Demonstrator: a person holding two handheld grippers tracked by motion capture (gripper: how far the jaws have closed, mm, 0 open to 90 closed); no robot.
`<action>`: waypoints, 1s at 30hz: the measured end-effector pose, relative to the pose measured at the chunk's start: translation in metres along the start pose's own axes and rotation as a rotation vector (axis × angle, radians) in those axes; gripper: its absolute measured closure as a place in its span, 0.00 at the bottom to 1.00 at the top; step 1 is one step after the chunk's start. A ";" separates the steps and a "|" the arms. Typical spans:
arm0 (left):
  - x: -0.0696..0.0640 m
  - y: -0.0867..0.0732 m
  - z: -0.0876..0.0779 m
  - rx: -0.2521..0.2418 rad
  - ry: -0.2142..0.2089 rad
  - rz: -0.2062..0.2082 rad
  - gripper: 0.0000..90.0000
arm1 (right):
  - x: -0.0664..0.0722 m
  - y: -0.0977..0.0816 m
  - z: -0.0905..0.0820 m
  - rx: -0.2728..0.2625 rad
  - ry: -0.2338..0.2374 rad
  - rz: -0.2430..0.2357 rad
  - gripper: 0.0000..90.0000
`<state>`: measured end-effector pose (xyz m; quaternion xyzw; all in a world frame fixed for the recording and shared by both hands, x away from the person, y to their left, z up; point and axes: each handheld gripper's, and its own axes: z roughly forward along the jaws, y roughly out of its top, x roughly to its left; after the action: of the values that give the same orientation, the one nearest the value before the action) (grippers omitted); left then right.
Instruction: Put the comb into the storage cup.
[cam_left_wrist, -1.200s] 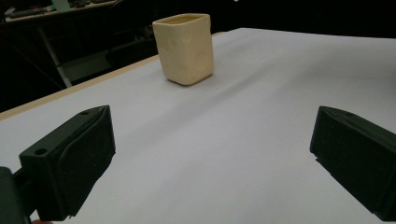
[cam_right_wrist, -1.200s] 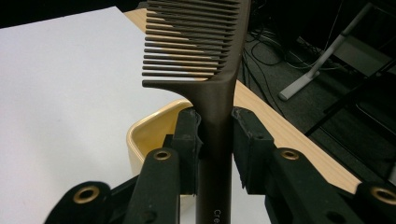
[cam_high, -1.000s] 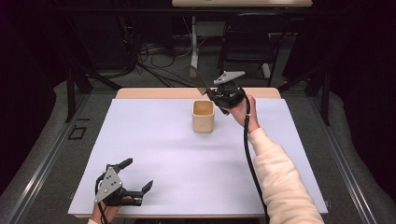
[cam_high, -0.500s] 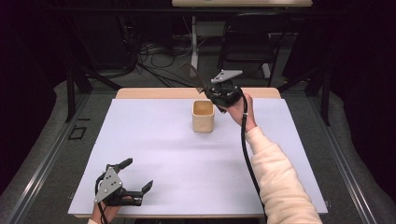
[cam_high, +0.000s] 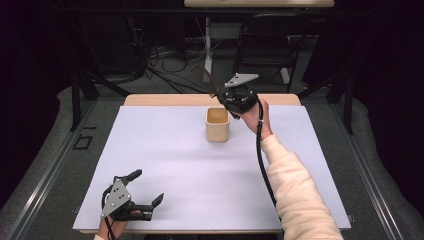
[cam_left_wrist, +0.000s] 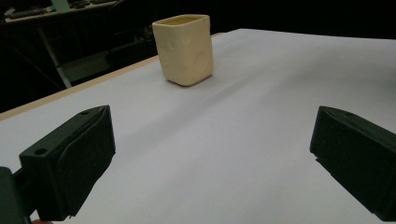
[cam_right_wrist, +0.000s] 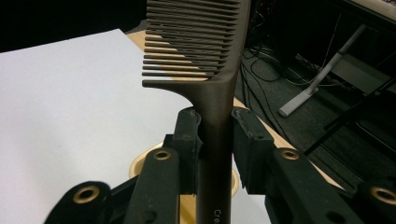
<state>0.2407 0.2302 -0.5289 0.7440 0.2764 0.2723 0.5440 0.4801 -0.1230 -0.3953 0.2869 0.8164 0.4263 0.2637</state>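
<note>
Brown comb (cam_right_wrist: 210, 70) pinched in right claw (cam_right_wrist: 215, 135) above beige cup (cam_high: 218, 124) | left claw (cam_high: 145, 192) spread wide, low over white tabletop (cam_high: 165, 150) near front edge

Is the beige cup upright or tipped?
Upright. The beige cup stands on its base on the white table, with its open mouth facing up in the high view; the left gripper view shows its sides vertical.

The table (cam_high: 165, 165) is covered by a matt white sheet, smooth and paper-like; a light wood edge is exposed at the far side. The cup (cam_left_wrist: 184, 49) appears cream-coloured, smooth and faintly dimpled, with a dull sheen. The comb (cam_right_wrist: 212, 70) is dark brown plastic with a satin finish.
</note>
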 end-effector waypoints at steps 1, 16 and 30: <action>0.000 0.000 0.000 0.001 0.000 0.000 0.00 | 0.000 0.000 0.000 -0.002 0.001 0.000 0.80; 0.000 0.000 0.000 -0.003 -0.003 -0.001 0.00 | 0.001 0.000 0.006 -0.039 0.001 0.020 0.80; 0.000 0.000 0.000 -0.003 -0.004 0.000 0.00 | 0.004 0.001 0.009 -0.079 -0.002 0.024 0.80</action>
<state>0.2407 0.2303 -0.5289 0.7435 0.2750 0.2714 0.5458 0.4836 -0.1154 -0.3995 0.2863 0.7951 0.4612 0.2704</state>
